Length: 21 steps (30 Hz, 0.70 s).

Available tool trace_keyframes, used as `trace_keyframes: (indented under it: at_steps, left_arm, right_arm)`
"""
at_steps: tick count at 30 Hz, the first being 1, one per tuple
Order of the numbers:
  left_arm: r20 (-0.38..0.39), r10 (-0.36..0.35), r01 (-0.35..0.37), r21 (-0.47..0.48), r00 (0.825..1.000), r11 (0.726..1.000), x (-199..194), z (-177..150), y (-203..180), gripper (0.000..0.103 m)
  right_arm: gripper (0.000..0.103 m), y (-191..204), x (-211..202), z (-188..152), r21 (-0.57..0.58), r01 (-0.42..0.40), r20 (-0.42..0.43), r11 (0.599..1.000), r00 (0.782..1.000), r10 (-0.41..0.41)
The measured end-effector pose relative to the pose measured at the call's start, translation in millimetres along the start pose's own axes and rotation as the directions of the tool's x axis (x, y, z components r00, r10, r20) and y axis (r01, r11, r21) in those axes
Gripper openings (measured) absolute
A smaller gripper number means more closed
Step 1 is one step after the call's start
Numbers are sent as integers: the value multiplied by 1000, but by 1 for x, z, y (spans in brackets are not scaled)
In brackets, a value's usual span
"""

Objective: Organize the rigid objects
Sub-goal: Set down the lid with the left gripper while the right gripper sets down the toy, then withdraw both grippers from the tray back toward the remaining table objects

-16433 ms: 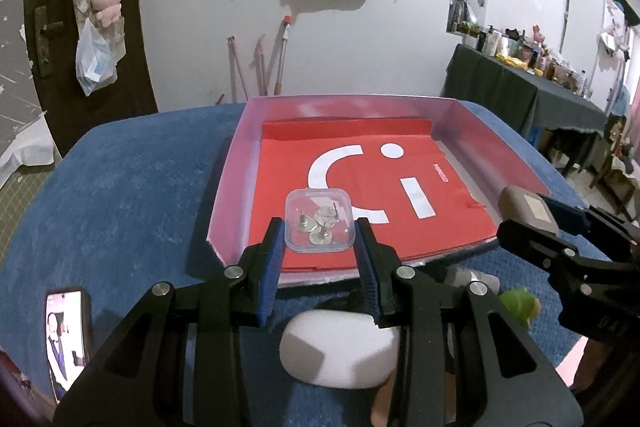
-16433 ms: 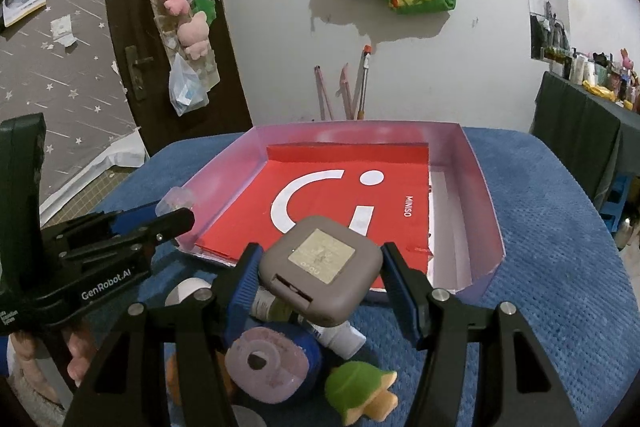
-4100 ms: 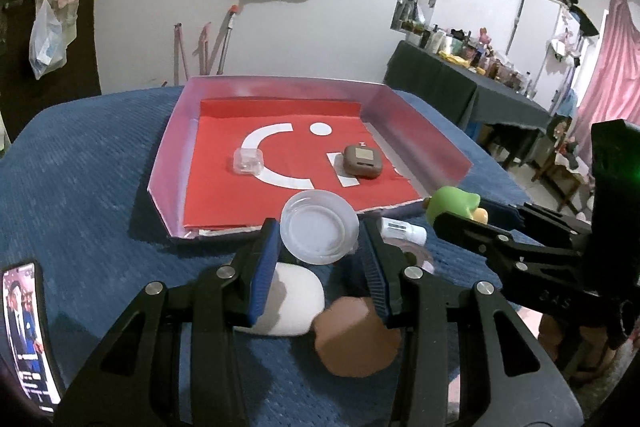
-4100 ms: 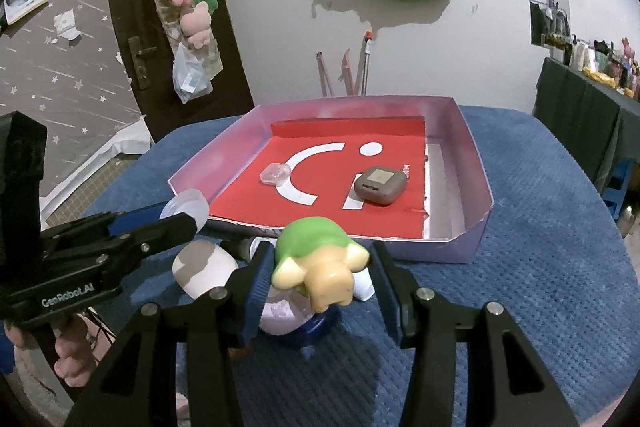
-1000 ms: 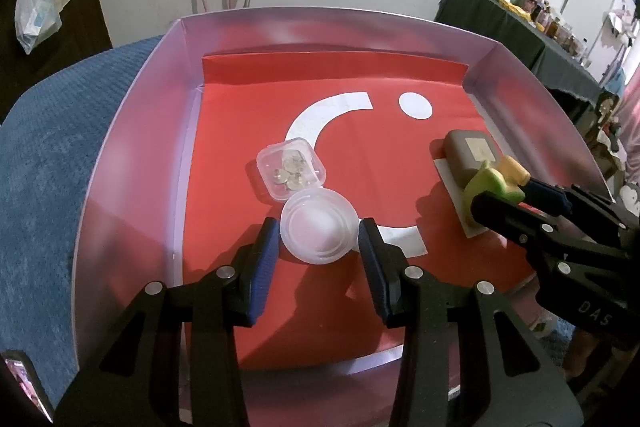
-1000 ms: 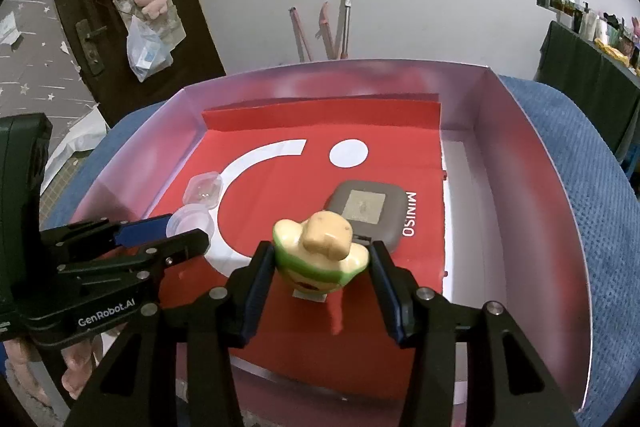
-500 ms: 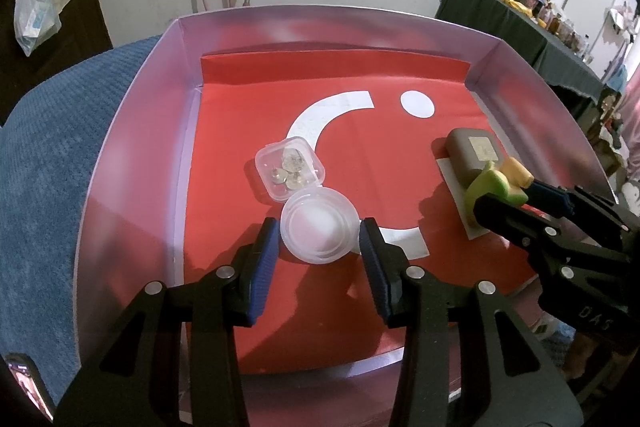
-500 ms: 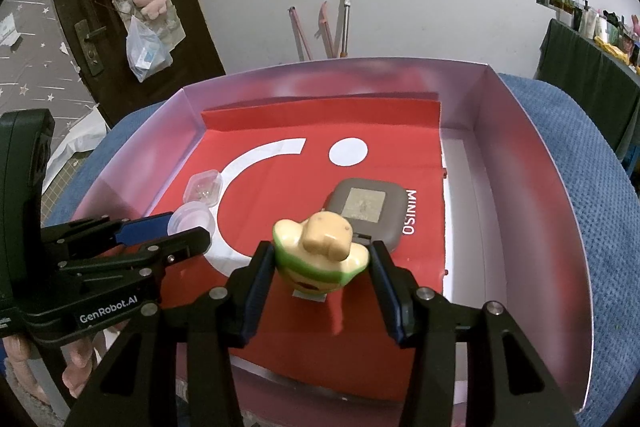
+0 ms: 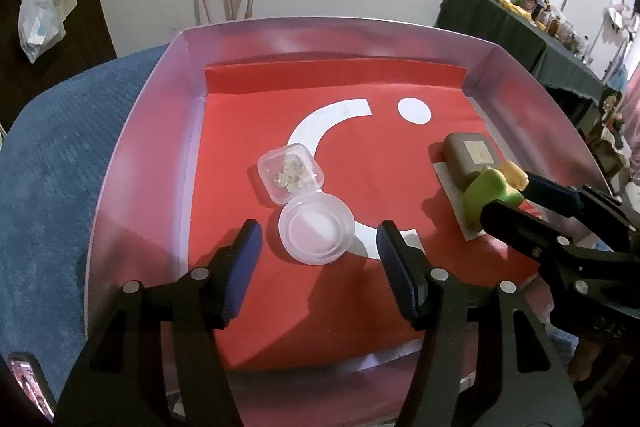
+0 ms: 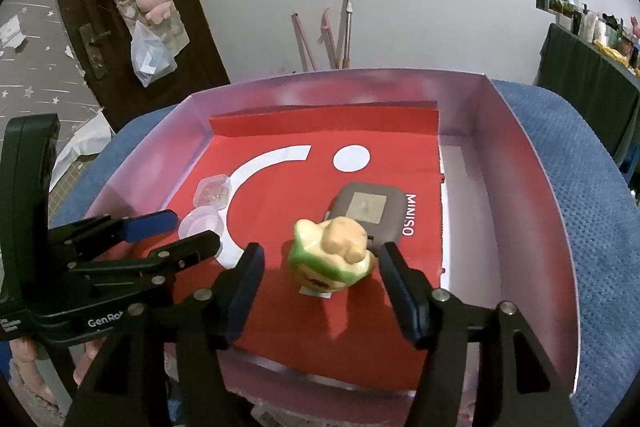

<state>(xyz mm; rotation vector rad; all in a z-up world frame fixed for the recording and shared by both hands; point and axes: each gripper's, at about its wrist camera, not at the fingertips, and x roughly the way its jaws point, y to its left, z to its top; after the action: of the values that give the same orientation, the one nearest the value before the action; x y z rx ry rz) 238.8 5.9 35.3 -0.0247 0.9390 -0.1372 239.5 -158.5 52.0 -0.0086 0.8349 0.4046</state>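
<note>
A pink-walled tray (image 9: 132, 131) (image 10: 532, 163) with a red liner holds four items. My left gripper (image 9: 320, 247) (image 10: 180, 231) is open, its fingers apart on both sides of a round clear container (image 9: 317, 233) (image 10: 200, 223) resting on the liner. A small clear square box (image 9: 290, 173) (image 10: 212, 191) touches the container's far side. My right gripper (image 10: 322, 263) (image 9: 520, 203) is open around a green and tan toy (image 10: 332, 255) (image 9: 490, 191), which sits tilted on the liner against a brown rounded case (image 10: 368, 211) (image 9: 470, 157).
The tray lies on a blue cloth-covered table (image 9: 48, 167) (image 10: 592, 187). A phone (image 9: 28, 383) lies at the near left corner. A person's hand (image 10: 24, 359) holds the left gripper. A dark table with bottles (image 9: 520, 39) stands at the far right.
Both grippers have opened within the last half second. The round container and the green toy now rest free on the liner; the toy has tipped a little.
</note>
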Motion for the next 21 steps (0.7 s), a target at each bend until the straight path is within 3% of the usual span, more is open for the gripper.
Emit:
trace_keyframes:
  at_steps: [10, 15, 21]
  left_arm:
    - [19, -3, 2, 16, 1000, 1000, -11, -3, -8, 69]
    - [43, 25, -27, 41, 999, 999, -18, -5, -15, 71]
    - [51, 3, -4, 23, 999, 1000, -26, -8, -13, 72]
  right_arm:
    - [71, 3, -18, -3, 5, -14, 26, 1000, 1000, 14]
    - [80, 2, -32, -5, 13, -25, 48, 1000, 999, 25]
    - [92, 5, -52, -10, 12, -40, 86, 999, 996, 38]
